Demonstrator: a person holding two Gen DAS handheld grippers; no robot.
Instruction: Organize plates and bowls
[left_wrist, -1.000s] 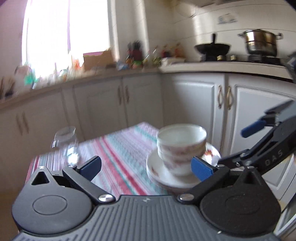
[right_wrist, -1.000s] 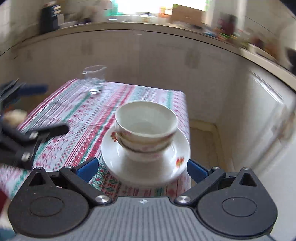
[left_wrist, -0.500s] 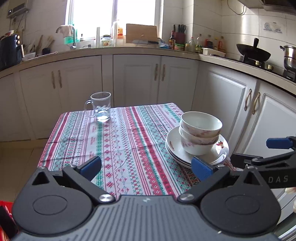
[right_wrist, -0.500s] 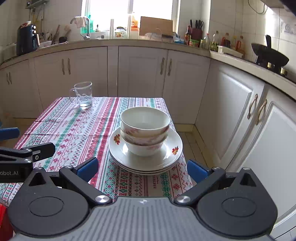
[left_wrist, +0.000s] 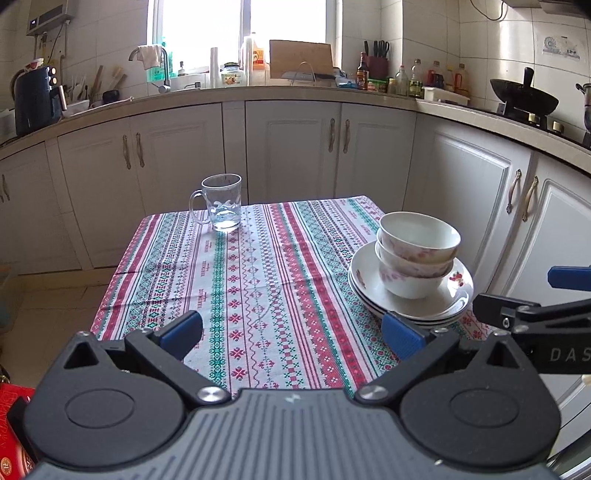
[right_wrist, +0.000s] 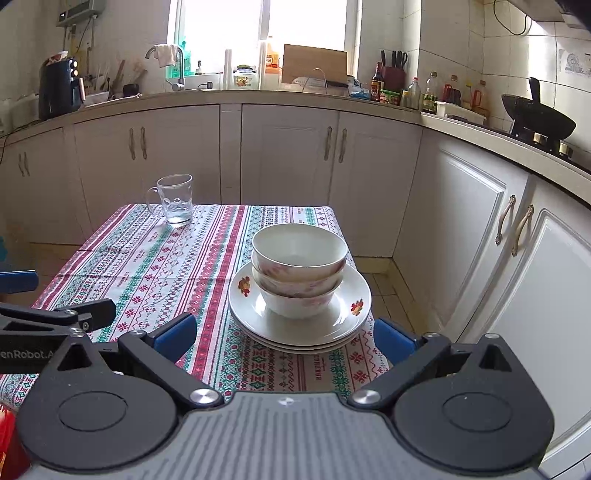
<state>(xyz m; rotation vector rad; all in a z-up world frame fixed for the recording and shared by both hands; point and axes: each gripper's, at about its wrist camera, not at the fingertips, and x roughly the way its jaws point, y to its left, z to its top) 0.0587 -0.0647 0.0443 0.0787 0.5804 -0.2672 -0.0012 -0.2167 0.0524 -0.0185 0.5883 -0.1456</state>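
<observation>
— Bowls (right_wrist: 299, 273) are stacked two high on the plates (right_wrist: 300, 325), and the whole pile sits near the right front edge of the table (left_wrist: 258, 280). What could go wrong?

— If a finger pushes the plates sideways, I think the pile can slide toward the edge, because the cloth may slip. Also the top bowl can tip if it is pinched only at the rim.

— Where is the pile relative to the tongs?

— It is just ahead of the right gripper (right_wrist: 284, 336), almost centred between its fingers, not touching. For the left gripper (left_wrist: 291, 334) it lies ahead to the right. Both are wide open and hold nothing. A glass mug (left_wrist: 221, 203) stands well apart, at the far side.
</observation>
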